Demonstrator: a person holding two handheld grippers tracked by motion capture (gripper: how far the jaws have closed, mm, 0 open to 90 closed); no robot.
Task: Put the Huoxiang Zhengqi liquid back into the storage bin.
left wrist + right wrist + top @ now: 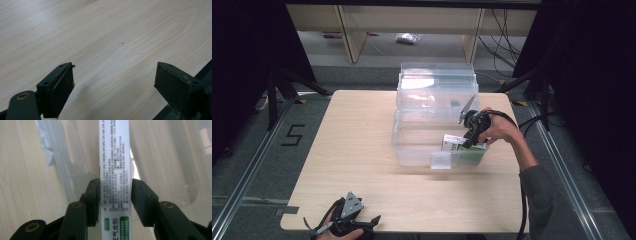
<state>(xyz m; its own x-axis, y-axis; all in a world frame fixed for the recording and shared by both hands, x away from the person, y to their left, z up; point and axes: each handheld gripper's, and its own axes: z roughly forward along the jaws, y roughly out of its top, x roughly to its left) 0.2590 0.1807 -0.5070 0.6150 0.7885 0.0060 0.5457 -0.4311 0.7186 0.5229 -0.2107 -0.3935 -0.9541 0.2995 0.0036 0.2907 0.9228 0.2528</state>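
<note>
A pale wooden table (362, 150) carries a clear plastic bin (412, 145) toward its far right.

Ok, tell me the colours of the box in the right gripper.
White box with dark print and green labels near its lower end; clearest in the right gripper view.

A pale wooden table (362, 150) stands on grey floor (242, 165); light wooden shelving (412, 20) lines the far side, black curtains (242, 45) flanking left and right.

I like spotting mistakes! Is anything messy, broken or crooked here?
Nothing stands out. The clear plastic bin sits upright on the table, the right hand-held gripper squarely grips a white-and-green box over it, and nothing looks spilled or damaged.
</note>
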